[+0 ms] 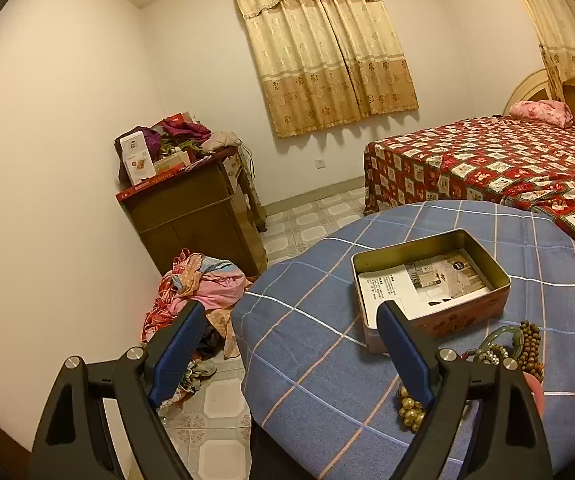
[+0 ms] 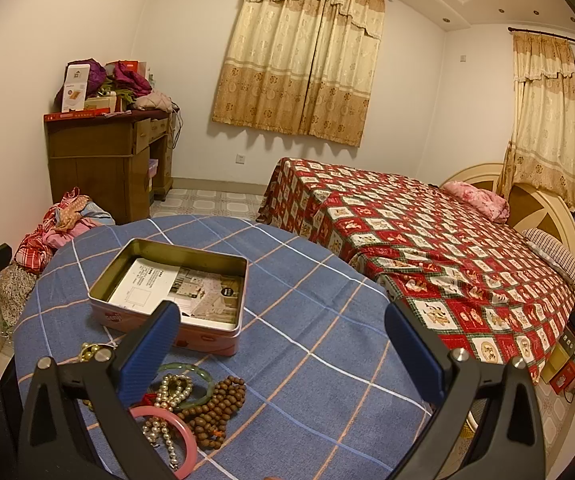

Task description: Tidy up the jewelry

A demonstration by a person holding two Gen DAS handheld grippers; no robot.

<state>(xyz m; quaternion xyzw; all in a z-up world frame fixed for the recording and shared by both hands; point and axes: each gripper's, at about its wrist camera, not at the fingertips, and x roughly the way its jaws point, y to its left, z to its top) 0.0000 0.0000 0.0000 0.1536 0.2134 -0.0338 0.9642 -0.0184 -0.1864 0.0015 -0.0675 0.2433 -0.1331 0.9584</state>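
A round table covered in a blue checked cloth [image 2: 287, 300] stands in the foreground, with an open rectangular metal tin [image 2: 171, 292] on it toward its left side. A printed paper sheet [image 2: 175, 292] lies flat inside the tin. In front of the tin, near the table's near edge, sits a cluster of jewelry: a brown wooden bead string [image 2: 215, 404] on the right, a pale pearl strand [image 2: 171, 392] and a green jade bangle [image 2: 203, 376] beside it, a pink bangle [image 2: 183, 440] nearest (partly under the pearls), and golden beads [image 1: 409, 406] to the left. Behind the table on the right stands a bed with a red patchwork cover [image 2: 427, 232]; behind on the left, a brown wooden desk [image 2: 103, 152] piled with clothes, a heap of fabric [image 2: 63, 224] on the floor before it.
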